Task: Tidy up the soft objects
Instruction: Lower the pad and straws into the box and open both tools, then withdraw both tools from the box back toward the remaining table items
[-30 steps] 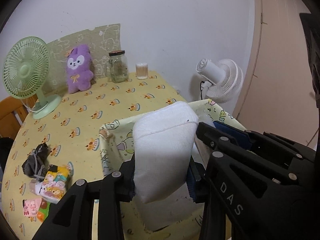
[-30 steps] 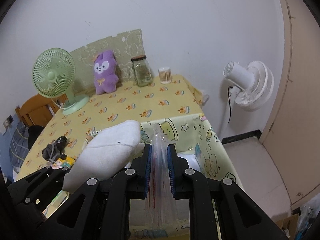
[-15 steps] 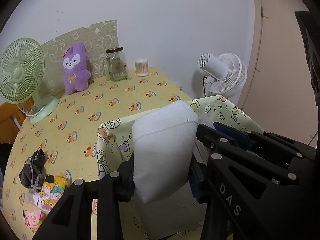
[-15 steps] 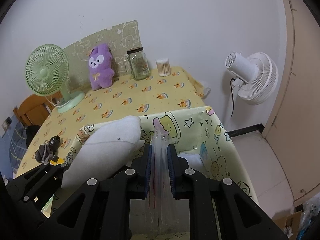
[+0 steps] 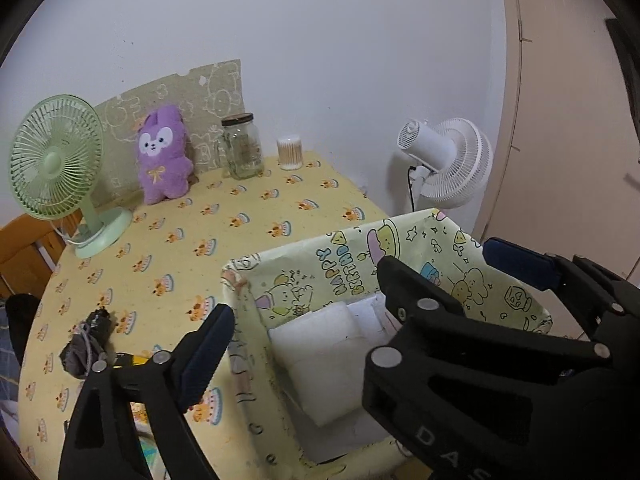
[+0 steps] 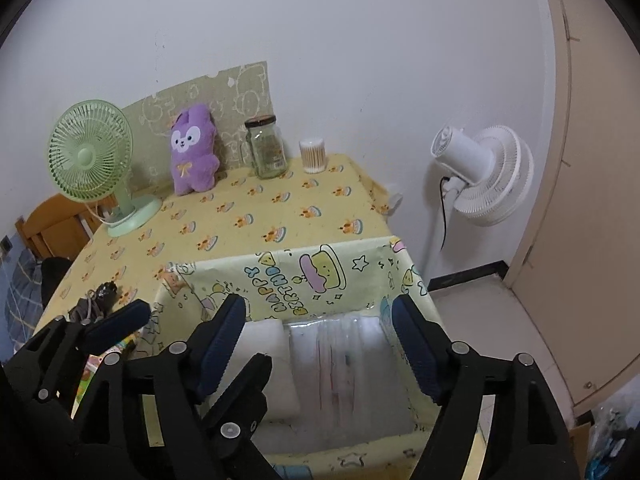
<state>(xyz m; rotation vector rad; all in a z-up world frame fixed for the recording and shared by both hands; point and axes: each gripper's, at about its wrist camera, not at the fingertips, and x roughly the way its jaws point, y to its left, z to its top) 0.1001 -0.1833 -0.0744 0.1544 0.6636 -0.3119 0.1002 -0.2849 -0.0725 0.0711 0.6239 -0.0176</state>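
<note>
A yellow-green cartoon-print box (image 5: 352, 268) (image 6: 296, 276) stands at the table's near right edge. A white soft pad (image 5: 320, 360) (image 6: 260, 344) lies inside it on the left. Beside it on the right lies a clear plastic packet (image 6: 340, 364). My left gripper (image 5: 296, 308) hangs over the box's left side, its jaws opening and pressing on nothing, with the pad loose below them. Over the packet, my right gripper (image 6: 320, 344) has its jaws opening too, with nothing gripped between its pads.
A purple plush (image 5: 162, 164), a green desk fan (image 5: 56, 160), a glass jar (image 5: 242, 152) and a cup of cotton swabs (image 5: 290, 152) line the back wall. A dark bundle (image 5: 86, 344) and colourful packets (image 6: 96, 364) lie left of the box. A white floor fan (image 5: 444, 160) stands beyond the table.
Both grippers have opened. The white pad left the left jaws and the clear packet left the right jaws; both now lie in the box.
</note>
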